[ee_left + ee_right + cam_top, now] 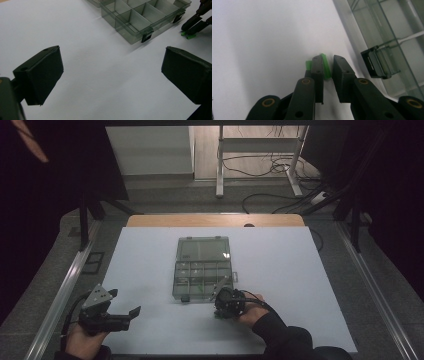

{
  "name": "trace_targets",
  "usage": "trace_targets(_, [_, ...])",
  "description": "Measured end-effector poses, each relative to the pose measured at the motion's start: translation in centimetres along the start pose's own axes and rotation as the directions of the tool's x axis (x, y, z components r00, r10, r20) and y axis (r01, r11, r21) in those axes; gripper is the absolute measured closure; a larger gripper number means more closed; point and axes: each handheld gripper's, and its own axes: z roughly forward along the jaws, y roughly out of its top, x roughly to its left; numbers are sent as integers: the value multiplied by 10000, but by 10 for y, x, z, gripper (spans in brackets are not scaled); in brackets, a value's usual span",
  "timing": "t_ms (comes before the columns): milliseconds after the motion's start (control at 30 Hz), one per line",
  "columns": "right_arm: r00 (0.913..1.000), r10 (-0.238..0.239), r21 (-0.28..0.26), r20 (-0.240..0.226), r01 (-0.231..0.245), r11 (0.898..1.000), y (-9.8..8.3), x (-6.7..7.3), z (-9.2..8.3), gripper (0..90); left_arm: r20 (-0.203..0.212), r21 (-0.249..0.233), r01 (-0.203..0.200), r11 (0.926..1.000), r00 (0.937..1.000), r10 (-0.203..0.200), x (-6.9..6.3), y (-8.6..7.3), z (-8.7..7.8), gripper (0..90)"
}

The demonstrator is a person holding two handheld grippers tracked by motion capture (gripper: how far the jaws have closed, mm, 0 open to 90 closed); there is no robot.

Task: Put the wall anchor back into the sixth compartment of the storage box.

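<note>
The right gripper (327,65), jaws nearly together around a small green plastic piece (325,65) lying on the white table (262,50), may let it slip; the left gripper (111,72) gapes idle.

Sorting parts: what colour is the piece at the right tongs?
Green piece; clearest in right gripper view.

This looks like a lab recording booth. Black curtains (45,195) hang on both sides of the white worktop (150,270). Beyond the worktop, cables (270,167) sprawl over the floor around a metal stand (220,165).

Right tool (328,67) nearly shut around green piece (326,65) (beside clear box (387,37)).
</note>
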Motion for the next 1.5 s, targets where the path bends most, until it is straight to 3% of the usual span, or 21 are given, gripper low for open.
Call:
trace_targets(200, [9996,292,-3,47,-292,9996,3,0,0,832,15,-21,10,10000,10000,-10,0,0,0,44])
trace_targets(300, [9989,460,-378,15,-460,9982,3,-3,-7,833,23,-28,29,10000,10000,-28,1,0,0,44])
trace_targets(733, [9988,464,-1105,185,-441,9929,6,2,-24,833,21,-1,46,10000,10000,-46,0,0,0,43])
trace_targets(1033, [9961,834,-1767,278,-772,9812,8,2,-37,834,17,10,67,10000,10000,-67,1,0,0,44])
trace_targets(1500, [9915,1296,-2252,134,-1233,9665,14,3,-46,832,-2,-12,180,9998,9998,-180,1,-2,-2,44])
